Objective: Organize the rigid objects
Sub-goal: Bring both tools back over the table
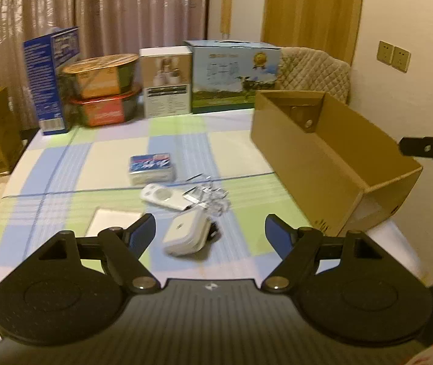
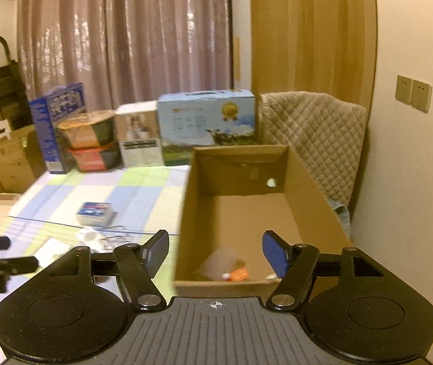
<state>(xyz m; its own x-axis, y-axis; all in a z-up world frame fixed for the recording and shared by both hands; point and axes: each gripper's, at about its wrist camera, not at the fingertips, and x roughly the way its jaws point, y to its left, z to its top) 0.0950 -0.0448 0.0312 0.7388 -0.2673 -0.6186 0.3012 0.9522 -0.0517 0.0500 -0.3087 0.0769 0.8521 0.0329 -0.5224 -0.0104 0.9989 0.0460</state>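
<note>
**Sorting small items into the carton: stock at this moment**

Left gripper: jaws spread wide, nothing held. Hangs over the table, aimed at the loose items.

Right gripper: jaws spread wide, nothing held. Hangs at the near end of the carton, well apart from the loose items.

Adapter: white, blocky, on the table just ahead of the left gripper and between its fingers in line of sight. Long axis runs away from the claw, tilted somewhat right. Left hand is plainly the nearer; likely next pick.

Remote: white, flat, beyond the adapter, lying crosswise.

Clips: shiny tangle touching the remote's right end; blurred, count and kind not clear.

Tin: blue-topped, farther back.

White card: partly hidden behind the left finger.

Carton contents: an orange piece with a clear wrapper near the front wall; the right finger hides part of that corner. Carton lies right of the items.
</note>
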